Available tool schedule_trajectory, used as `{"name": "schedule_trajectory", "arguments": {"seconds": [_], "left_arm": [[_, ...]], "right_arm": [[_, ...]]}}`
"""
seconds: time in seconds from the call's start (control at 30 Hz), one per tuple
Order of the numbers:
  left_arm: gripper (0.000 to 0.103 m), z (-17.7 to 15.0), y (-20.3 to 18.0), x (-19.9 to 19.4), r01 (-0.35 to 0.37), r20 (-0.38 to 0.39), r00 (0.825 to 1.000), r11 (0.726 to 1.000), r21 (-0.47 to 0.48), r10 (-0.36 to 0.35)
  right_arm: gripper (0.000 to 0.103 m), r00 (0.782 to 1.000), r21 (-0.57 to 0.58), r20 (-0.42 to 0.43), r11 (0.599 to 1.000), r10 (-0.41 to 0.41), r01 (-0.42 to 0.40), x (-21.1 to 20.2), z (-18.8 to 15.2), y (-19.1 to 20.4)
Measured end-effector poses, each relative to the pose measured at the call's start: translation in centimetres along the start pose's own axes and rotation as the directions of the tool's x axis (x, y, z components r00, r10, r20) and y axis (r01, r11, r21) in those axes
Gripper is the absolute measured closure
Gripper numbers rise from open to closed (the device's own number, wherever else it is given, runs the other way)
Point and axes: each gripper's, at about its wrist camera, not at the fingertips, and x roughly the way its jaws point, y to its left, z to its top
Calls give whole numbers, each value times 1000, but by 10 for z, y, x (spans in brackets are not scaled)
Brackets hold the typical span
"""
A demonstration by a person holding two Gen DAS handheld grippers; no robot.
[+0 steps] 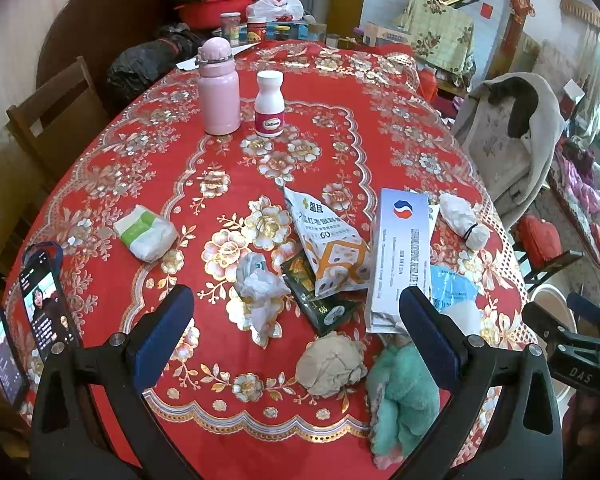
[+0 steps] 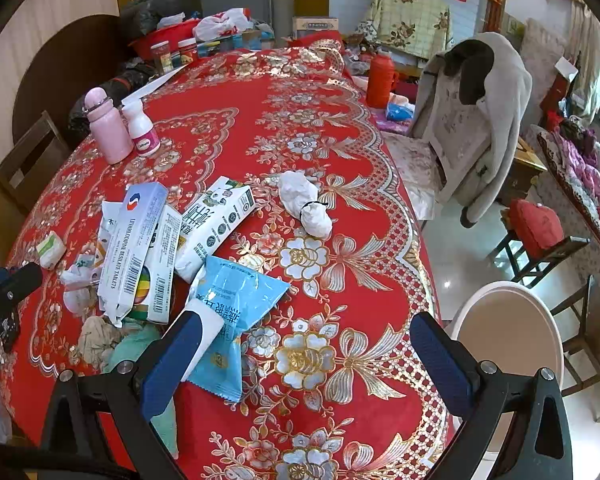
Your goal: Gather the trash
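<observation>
With both the left gripper (image 1: 296,316) and right gripper (image 2: 304,340) spread wide and empty, the trash lay heaped at the table's (image 1: 340,92) 5 o'clock edge, so the beige wad (image 1: 330,364) warranted a centred, level pinch before transfer to the bin (image 2: 508,332).

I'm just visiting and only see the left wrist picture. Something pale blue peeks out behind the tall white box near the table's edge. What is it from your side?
Observer: It's a light blue plastic packet, lying flat on the red tablecloth, with printed writing on it.
Operator: Is anything else hidden behind that box?
Observer: Yes, a white carton with a panda print lies on its side just past the tablet box.
Operator: Is the other tool holding anything?
Observer: No. The right gripper has its jaws wide open, with nothing between them.
</observation>
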Motion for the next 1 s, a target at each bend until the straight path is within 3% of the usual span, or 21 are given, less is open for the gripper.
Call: {"name": "schedule_trajectory", "arguments": {"seconds": [1.0], "left_arm": [[1,7,1,-22,19,81,997,1000,-19,-17]], "right_arm": [[0,997,27,75,999,36,-38,-20,5,5]]}}
